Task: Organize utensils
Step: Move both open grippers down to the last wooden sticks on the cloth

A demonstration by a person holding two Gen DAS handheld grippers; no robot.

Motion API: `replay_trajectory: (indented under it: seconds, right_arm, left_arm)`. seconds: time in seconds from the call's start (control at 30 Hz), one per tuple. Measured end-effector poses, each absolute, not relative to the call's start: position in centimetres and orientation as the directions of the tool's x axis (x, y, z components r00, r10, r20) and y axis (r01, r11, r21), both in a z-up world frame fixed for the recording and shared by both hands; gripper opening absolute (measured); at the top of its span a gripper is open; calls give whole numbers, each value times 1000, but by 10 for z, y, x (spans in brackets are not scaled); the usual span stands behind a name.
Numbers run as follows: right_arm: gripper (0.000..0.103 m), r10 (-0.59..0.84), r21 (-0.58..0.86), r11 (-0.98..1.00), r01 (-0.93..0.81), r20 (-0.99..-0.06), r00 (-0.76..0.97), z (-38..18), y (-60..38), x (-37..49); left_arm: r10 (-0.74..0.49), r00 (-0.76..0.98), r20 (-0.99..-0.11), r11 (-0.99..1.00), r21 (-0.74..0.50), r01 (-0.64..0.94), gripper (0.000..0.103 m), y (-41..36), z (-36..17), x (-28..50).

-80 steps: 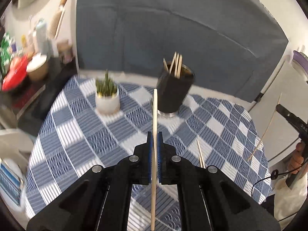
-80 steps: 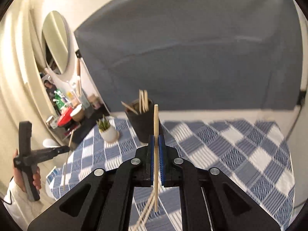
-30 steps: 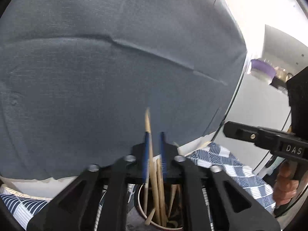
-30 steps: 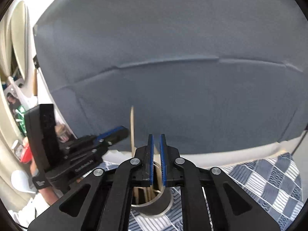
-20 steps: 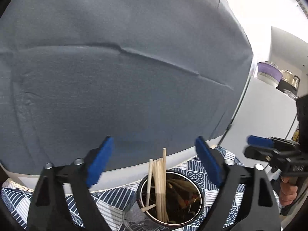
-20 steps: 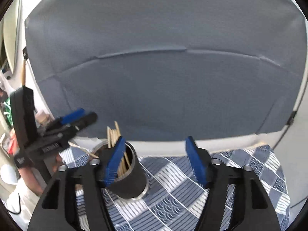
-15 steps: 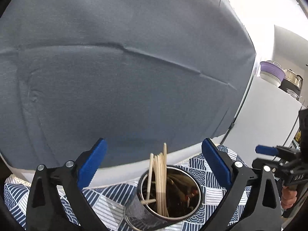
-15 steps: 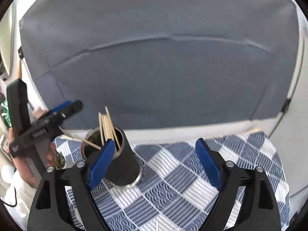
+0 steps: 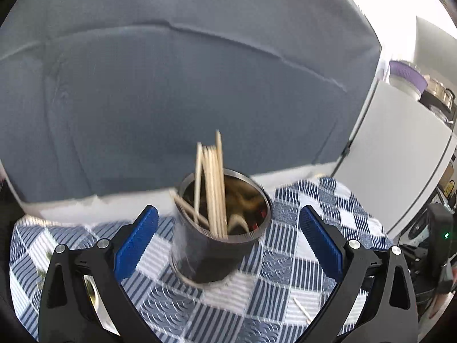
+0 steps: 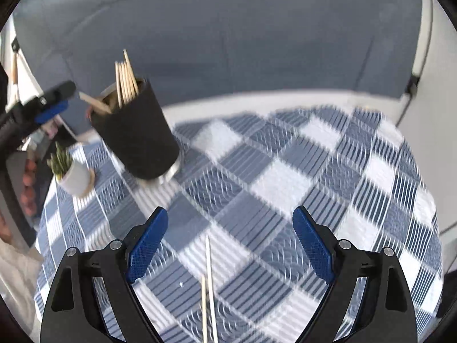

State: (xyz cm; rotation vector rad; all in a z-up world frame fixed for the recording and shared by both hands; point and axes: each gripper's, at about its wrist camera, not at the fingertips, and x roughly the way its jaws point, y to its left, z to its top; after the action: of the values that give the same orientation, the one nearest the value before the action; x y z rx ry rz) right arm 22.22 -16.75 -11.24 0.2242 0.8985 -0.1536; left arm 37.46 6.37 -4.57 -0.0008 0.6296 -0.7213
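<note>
Both tongs (image 10: 230,245) released chopsticks (image 9: 212,188) into holder (image 9: 217,245).

I see a blue-and-white checked tablecloth (image 10: 285,183) covering the table, with a grey-blue fabric backdrop (image 9: 171,85) hanging behind it. Left in the right wrist view, a small green plant in a white pot (image 10: 72,175) stands on the cloth. Far right in the left wrist view, I note a purple-lidded container (image 9: 407,75) atop a white cabinet (image 9: 400,154).
</note>
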Motion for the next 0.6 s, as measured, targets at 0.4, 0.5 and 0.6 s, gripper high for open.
replay_trajectory:
  seconds: [0.4,0.5,0.6]
  right_arm:
    - [84,21,111,983,148,-862,506,-171,-153,173]
    - [84,38,109,987,119,-872,489,-183,-149,165]
    - [84,52,114,988,101,-874,483,-190,-150,160]
  left_arm:
    - [-548,532,-646,773,-148,616,97,43,-85,301]
    - [-534,520,-666,786,-164,597,97,45,-96,287]
    - [-512,517,-686,803,-170,571,97,49,-108,271]
